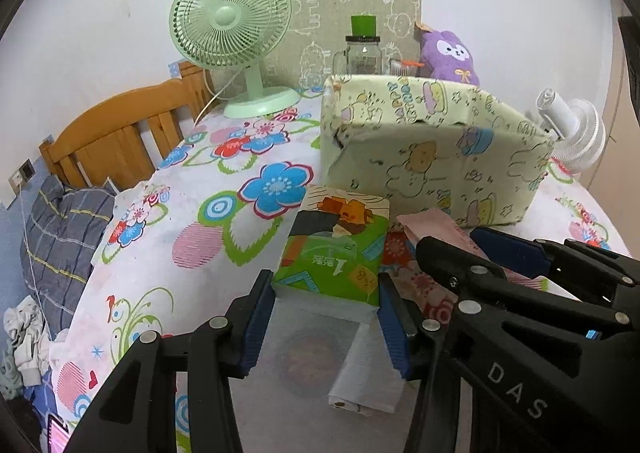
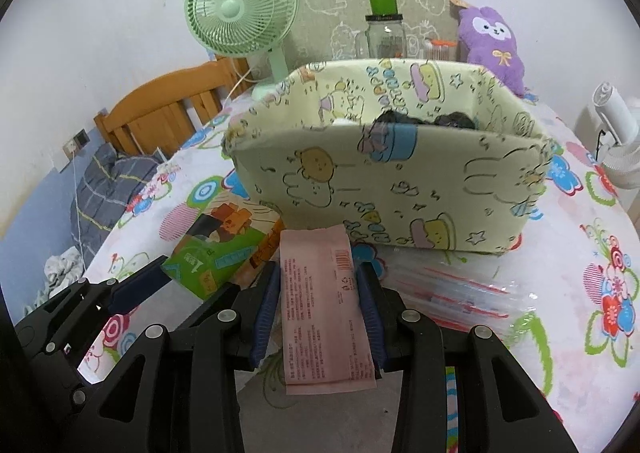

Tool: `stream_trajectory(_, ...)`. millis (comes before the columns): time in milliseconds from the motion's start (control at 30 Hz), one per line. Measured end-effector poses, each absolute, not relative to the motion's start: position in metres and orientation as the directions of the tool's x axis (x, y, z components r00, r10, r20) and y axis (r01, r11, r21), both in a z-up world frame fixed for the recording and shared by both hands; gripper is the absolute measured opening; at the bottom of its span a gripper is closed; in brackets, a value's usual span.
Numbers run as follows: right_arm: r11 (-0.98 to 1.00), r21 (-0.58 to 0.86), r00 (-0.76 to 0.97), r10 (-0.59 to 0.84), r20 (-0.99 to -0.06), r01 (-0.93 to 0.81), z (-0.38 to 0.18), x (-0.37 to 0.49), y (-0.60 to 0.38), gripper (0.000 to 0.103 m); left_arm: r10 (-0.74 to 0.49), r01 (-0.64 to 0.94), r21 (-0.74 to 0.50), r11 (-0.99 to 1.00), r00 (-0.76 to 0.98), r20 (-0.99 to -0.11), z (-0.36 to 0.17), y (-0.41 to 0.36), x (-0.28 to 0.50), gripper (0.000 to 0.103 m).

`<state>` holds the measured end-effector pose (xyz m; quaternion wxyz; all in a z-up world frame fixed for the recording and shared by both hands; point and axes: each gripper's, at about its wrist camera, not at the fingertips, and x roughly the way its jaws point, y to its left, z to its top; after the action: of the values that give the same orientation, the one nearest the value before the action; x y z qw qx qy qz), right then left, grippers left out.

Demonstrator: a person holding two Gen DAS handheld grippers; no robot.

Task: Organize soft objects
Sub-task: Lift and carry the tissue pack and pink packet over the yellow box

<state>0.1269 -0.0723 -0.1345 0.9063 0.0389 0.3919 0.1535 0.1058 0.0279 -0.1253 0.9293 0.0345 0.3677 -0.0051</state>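
Observation:
A green tissue pack (image 1: 336, 241) with cartoon print sits between the blue pads of my left gripper (image 1: 326, 285), which is shut on its sides and holds it just above the floral tablecloth (image 1: 208, 221). My right gripper (image 2: 316, 277) is shut on a flat pink packet (image 2: 320, 301) with printed text and a barcode. Both grippers are side by side in front of the pale yellow fabric bin (image 2: 392, 189). The right wrist view also shows the tissue pack (image 2: 224, 241) in the left gripper (image 2: 196, 281). Dark items (image 2: 420, 121) lie inside the bin.
Behind the bin stand a green desk fan (image 1: 230, 17), a glass jar (image 1: 362, 53) and a purple plush toy (image 2: 492, 41). A white clip fan (image 1: 576, 133) is at the right. Striped plastic bags (image 2: 452, 293) lie near the right gripper. A translucent white packet (image 1: 320, 353) lies under the left gripper. A wooden headboard (image 1: 120, 133) is at the left.

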Motion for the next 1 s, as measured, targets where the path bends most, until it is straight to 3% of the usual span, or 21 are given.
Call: stream_trajectory(1000, 0.974, 0.133, 0.78, 0.225, -0.584, -0.181, -0.052, 0.076, -0.121, 0.043, -0.081, 0.11, 0.016, 0.994, 0.815, -0.574, -0.052, -0.017, 0.068, 0.052)
